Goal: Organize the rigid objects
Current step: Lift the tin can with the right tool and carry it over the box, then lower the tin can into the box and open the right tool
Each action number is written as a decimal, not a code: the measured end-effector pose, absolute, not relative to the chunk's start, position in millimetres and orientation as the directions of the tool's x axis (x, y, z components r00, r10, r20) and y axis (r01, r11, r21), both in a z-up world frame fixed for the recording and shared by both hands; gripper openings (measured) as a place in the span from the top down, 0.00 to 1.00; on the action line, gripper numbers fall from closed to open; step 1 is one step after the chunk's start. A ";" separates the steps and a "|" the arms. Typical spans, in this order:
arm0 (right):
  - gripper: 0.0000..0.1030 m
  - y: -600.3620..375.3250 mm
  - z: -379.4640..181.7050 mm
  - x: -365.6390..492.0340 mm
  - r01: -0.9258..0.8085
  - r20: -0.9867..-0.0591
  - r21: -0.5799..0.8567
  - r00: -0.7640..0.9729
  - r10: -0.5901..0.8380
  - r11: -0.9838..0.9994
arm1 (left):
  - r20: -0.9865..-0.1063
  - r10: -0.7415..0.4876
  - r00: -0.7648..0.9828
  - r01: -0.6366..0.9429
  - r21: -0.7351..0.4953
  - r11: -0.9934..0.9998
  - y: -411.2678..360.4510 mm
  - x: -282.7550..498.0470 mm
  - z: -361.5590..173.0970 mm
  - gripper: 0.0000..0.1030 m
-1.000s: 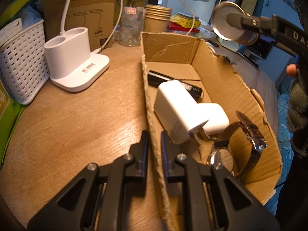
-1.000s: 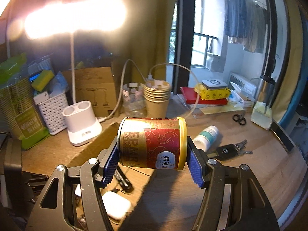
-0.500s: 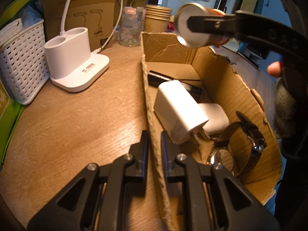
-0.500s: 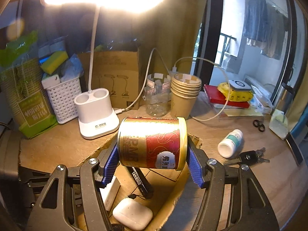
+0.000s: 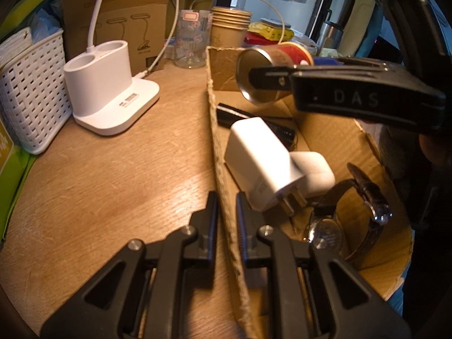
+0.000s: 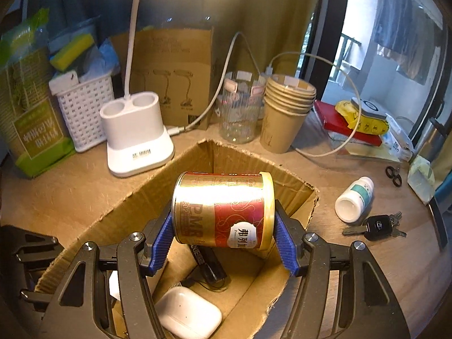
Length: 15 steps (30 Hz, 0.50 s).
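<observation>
My right gripper (image 6: 223, 226) is shut on a gold and red tin can (image 6: 223, 212), gripped by its two ends and lying sideways. The can (image 5: 268, 73) hangs over the far end of an open cardboard box (image 6: 118, 206), clear of its floor. In the box lie a white charger plug (image 5: 260, 161), a white earbud case (image 6: 189, 313), a black stick-shaped device (image 6: 206, 262) and a brown-strapped wristwatch (image 5: 339, 226). My left gripper (image 5: 226, 220) is shut on the box's near left wall (image 5: 214, 141).
A white lamp base (image 5: 113, 99) and a white basket (image 5: 31, 93) stand left of the box. Behind it are a glass (image 6: 240, 107) and stacked paper cups (image 6: 288, 113). To its right lie a white pill bottle (image 6: 354, 200), car keys (image 6: 375, 226) and small scissors (image 6: 394, 175).
The right gripper has carried the can down and leftward, from beyond the box's right wall to over its far end. The left gripper has kept still on the wall.
</observation>
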State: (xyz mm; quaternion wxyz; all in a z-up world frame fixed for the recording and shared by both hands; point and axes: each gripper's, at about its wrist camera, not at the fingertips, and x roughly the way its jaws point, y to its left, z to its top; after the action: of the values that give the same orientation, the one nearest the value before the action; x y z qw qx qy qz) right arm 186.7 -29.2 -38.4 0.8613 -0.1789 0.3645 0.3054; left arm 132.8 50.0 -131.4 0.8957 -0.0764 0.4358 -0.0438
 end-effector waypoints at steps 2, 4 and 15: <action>0.35 -27.4 -39.7 187.0 -0.657 -0.745 -0.089 0.542 0.387 0.749 | -0.774 -0.145 0.616 0.012 -0.175 0.985 49.8 133.1 -131.4 0.86; 0.35 -27.5 -39.2 187.4 -0.656 -0.745 -0.084 0.541 0.390 0.750 | -0.774 -0.145 0.616 0.011 -0.176 0.984 50.0 133.1 -131.5 0.86; 0.29 -38.7 -33.2 181.3 -0.647 -0.720 -0.076 0.562 0.407 0.759 | -0.774 -0.148 0.616 0.012 -0.179 0.984 49.8 134.4 -131.8 0.86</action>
State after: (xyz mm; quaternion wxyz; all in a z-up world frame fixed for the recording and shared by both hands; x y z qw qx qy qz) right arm 181.3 -38.7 -33.2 0.8677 -0.1682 0.3559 0.3036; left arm 134.4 49.8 -131.8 0.8954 -0.0781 0.4362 -0.0446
